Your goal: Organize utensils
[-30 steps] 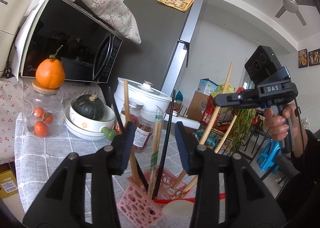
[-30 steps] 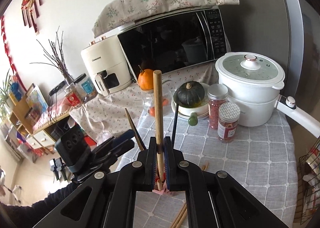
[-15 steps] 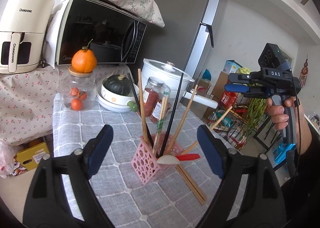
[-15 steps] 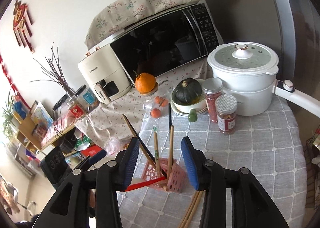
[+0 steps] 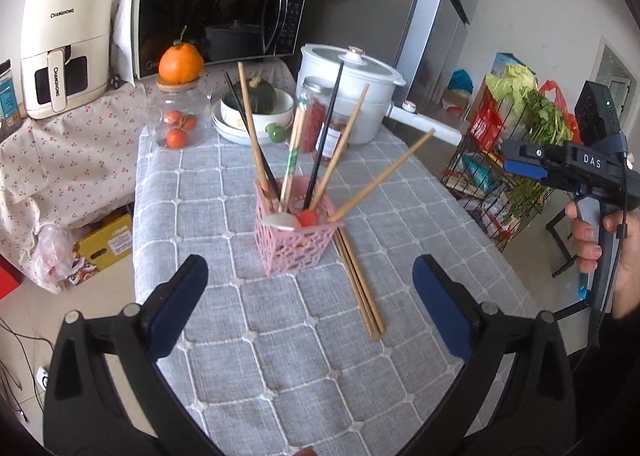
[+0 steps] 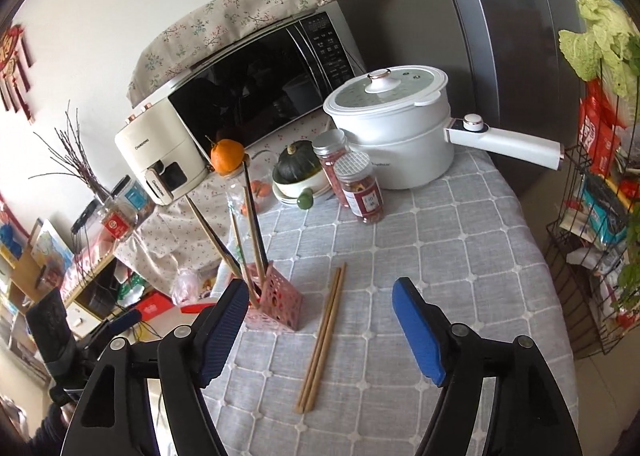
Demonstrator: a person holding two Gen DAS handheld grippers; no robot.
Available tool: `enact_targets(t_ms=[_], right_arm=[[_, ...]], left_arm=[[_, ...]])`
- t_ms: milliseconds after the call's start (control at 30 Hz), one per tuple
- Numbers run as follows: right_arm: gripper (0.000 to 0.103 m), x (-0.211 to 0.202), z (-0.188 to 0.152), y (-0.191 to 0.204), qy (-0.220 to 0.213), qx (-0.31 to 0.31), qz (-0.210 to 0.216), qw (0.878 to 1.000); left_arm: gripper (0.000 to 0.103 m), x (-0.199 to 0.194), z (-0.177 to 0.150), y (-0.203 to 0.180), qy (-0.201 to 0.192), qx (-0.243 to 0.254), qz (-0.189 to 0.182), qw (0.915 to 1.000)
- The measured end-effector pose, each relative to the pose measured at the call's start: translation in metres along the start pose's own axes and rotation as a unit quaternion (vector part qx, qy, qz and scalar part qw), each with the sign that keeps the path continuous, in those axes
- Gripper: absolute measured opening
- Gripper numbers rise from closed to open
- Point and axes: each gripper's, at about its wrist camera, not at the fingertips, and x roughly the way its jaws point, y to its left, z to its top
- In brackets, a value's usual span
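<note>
Both grippers [image 5: 310, 310] [image 6: 320, 330] just opened, empty; loose wooden chopsticks [image 6: 322, 340] right of pink basket [image 5: 294, 232]: light, stiff, thin, roll-prone, best pinched together mid-length

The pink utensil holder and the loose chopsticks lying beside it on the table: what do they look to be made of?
Pink utensil holder: likely moulded plastic, matte, judging by its uniform colour and the regular perforated lattice in its walls. Loose chopsticks: probably wood or bamboo, unvarnished or lightly finished, given the pale tan colour and dull surface; no grain is visible, so which one is unclear.
</note>
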Motion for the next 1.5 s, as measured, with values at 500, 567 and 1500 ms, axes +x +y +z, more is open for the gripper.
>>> enact_targets(t_ms=[500, 567, 1500], right_arm=[[0.085, 0.012, -0.026, -0.028, 0.025, -0.003, -0.063, 0.998], [0.085, 0.017, -0.028, -0.027, 0.029, -0.008, -0.069, 0.997], [0.04, 0.166, -0.059, -0.047, 0.173, 0.035, -0.006, 0.984]], left_arm=[[0.102, 0.034, -0.02, -0.053, 0.12, -0.038, 0.069, 0.9896], [0.102, 0.04, -0.02, -0.056, 0.122, -0.054, 0.072, 0.9885], [0.089, 0.079, -0.029, -0.026, 0.13, -0.107, 0.034, 0.9851]])
